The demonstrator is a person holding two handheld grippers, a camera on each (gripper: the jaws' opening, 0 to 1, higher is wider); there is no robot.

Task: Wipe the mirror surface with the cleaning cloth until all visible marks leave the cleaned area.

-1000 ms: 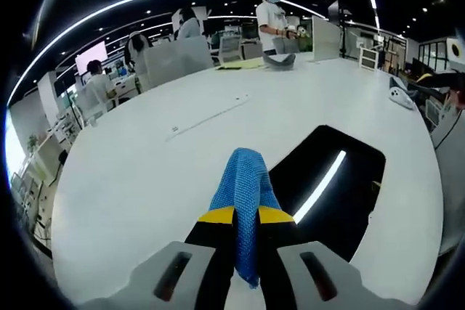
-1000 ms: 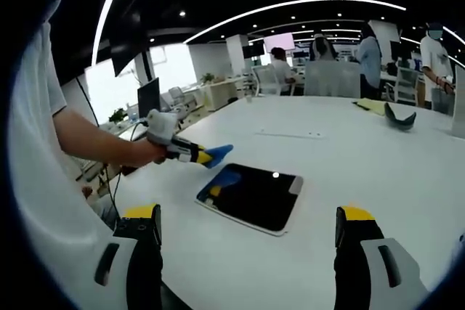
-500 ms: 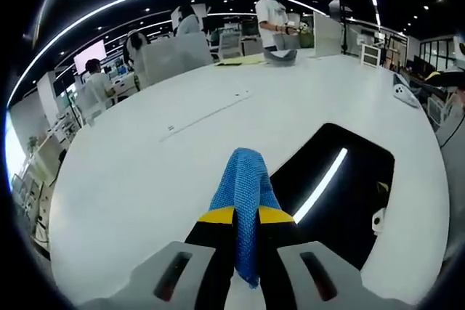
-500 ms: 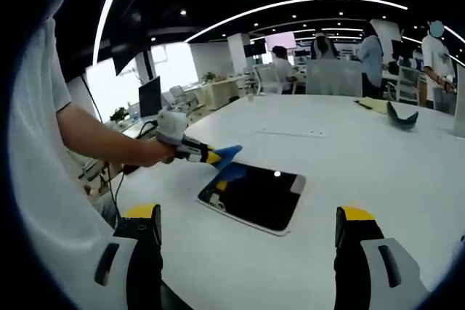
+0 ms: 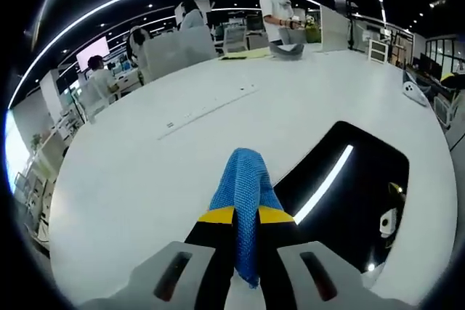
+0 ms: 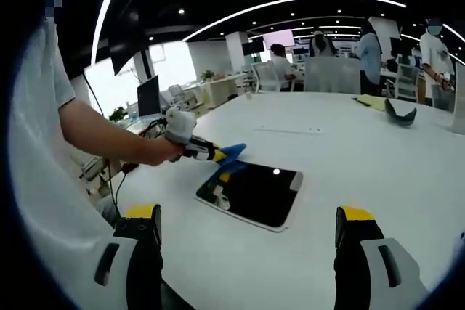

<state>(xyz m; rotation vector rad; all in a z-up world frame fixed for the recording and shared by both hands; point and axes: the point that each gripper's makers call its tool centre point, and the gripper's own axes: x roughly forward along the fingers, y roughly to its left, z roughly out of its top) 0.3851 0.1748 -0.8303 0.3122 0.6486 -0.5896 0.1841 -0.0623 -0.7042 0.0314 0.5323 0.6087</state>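
Left gripper [image 5: 245, 217] is clamped tight on the blue cloth [image 5: 244, 186], its 2 yellow-tipped jaws pinching the fabric, which bunches up past the tips and hangs a little below them. In the left gripper view the mirror [image 5: 349, 194] lies flat on the white table [image 5: 145, 165], just right of the cloth, dark and reflecting a bright ceiling strip light. The cloth's tip looks to sit at the mirror's near-left edge; contact is hard to call from here.

From the right gripper view, the left gripper [image 6: 218, 155] comes in from the left, held in the person's hand [image 6: 158, 152], with the cloth [image 6: 232, 152] poking over the mirror's [image 6: 254, 194] upper-left corner. A blue and yellow reflection shows in the glass right below it. The mirror is a rounded rectangle with a pale rim, lying mid-table [image 6: 378, 157].

Right gripper [image 6: 251, 234] is wide open, jaws far apart at the bottom of its view, holding nothing, hovering near the mirror's close edge.

Farther back, a yellow sheet [image 6: 371, 104] and a dark curved object [image 6: 400, 116] rest on the table's far side, and several people stand or sit by the desks behind.
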